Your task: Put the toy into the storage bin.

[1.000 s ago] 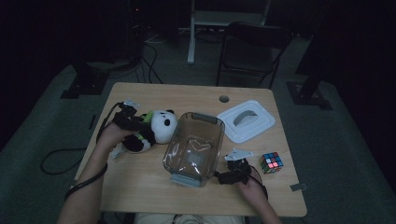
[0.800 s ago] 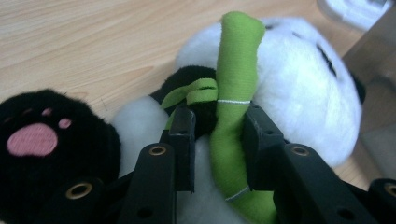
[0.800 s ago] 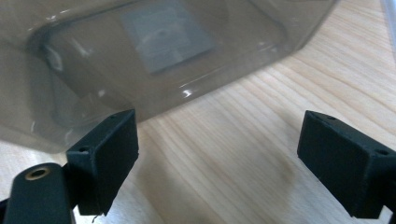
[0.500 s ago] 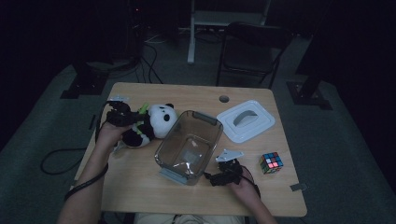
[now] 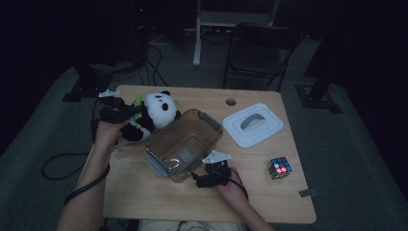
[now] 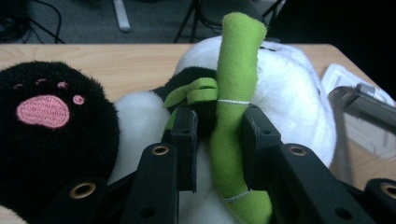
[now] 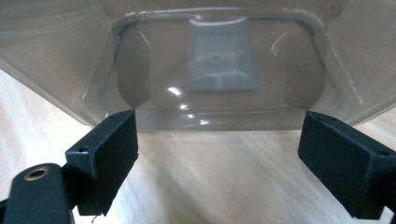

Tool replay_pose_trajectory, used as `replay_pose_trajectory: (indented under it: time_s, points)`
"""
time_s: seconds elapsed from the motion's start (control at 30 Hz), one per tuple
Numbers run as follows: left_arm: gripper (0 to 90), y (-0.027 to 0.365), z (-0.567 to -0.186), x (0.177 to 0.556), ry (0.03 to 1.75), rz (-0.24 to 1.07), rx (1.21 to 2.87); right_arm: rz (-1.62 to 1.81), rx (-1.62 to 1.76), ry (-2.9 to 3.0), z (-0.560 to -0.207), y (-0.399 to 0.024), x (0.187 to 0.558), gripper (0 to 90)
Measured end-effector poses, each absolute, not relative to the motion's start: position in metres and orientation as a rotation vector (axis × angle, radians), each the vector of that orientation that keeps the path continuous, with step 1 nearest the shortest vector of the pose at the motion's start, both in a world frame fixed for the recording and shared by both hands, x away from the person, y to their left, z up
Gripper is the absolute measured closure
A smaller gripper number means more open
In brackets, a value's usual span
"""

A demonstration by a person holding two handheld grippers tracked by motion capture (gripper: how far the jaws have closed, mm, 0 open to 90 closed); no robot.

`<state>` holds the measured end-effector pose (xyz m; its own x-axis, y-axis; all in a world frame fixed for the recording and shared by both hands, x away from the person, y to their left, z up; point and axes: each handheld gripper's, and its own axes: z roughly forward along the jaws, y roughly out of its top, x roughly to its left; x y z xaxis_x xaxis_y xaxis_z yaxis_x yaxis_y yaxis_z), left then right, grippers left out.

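The panda plush [image 5: 153, 113] sits near the table's [image 5: 144, 202] far left corner, just beside the clear container [image 5: 185, 142]. The left hand-held gripper [image 6: 218, 140] has just been closing and now pinches the plush's green bamboo stalk [image 6: 236, 88], a slim handle that probably lets the soft toy be lifted toward the container. The right hand-held gripper [image 7: 217, 154] stands spread in front of the container's near wall, touching nothing, likely ready to steady it. A white lid [image 5: 252, 124] and a puzzle cube [image 5: 279, 167] lie toward the right edge.

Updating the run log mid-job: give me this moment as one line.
left gripper: shut on panda plush, jaws on its green stalk | right gripper: open, facing clear container | lid, cube: on table
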<state>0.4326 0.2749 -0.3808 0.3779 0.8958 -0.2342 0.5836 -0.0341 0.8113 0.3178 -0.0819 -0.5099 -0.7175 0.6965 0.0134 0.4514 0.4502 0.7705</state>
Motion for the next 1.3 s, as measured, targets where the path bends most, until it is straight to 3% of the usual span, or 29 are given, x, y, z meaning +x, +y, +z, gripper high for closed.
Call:
replay_pose_trajectory:
  time_s: [0.4,0.63,1.3]
  points:
    - [71.5,0.282,-0.336,0.424,1.278,0.493,1.606,1.103,1.104,2.288,-0.504,-0.035,0.327,12.0]
    - [71.4,0.257,-0.313,0.412,1.2,0.479,1.619,1.123,1.097,2.285,-0.501,-0.025,0.332,12.0]
    - [71.0,0.19,-0.327,0.399,1.139,0.351,1.75,1.178,1.11,2.252,-0.498,-0.022,0.335,12.0]
